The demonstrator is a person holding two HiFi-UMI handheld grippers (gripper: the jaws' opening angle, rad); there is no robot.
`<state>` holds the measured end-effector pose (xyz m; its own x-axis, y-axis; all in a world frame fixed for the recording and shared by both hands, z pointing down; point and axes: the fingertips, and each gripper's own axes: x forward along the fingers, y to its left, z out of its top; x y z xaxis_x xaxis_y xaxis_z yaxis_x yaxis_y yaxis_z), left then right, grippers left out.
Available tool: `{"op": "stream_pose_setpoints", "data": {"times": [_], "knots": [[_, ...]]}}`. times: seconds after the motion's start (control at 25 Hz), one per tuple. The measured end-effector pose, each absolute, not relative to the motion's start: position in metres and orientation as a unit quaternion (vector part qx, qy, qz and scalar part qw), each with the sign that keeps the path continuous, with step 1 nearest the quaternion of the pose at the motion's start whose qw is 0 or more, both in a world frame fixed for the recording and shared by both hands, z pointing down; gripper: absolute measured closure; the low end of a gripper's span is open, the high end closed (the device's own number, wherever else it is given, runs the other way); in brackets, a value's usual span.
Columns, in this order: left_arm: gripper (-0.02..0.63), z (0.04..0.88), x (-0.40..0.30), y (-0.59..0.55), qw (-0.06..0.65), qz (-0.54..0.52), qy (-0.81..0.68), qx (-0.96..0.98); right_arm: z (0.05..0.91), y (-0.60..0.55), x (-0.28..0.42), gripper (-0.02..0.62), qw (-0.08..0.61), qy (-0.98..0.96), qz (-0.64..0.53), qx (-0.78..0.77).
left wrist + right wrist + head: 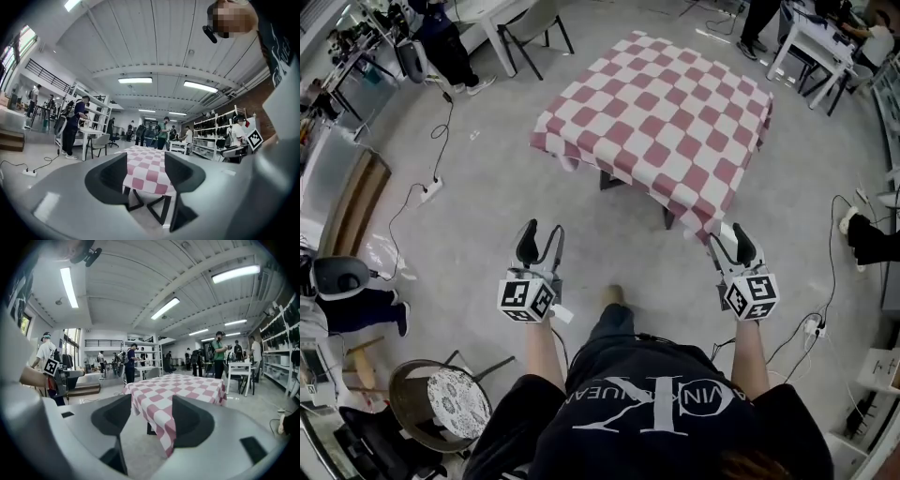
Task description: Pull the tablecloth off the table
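**Both grippers are open and the cloth lies over the table in front of you.**

The red-and-white tablecloth covers the whole top of the table and hangs down at the sides. It looks soft, thin and light, so it should fold and slide easily when you pull. The flat top gives you nothing to pinch, so grab a hanging edge or corner. Your left gripper has its jaws apart with nothing between them, and the cloth is well ahead of it. Your right gripper also has its jaws apart. The near hanging corner is just in front of them and lined up with the gap, but it does not look pinched.
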<state>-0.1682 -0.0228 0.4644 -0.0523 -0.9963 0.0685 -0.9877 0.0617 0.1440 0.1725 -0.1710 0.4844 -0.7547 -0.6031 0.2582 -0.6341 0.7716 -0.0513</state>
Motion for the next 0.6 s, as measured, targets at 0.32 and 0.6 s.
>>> {"op": "stream_pose_setpoints", "data": {"times": [0.32,0.6], "knots": [[0.352,0.478,-0.242,-0.085,0.089,-0.017,-0.696,0.712,0.501,-0.21,0.105,0.351,0.124,-0.92,0.093,0.36],[0.348,0.499,-0.267,-0.136,0.107,-0.02,-0.674,0.73,0.519,-0.231,0.084,0.347,0.143,-0.909,0.108,0.377]]}}
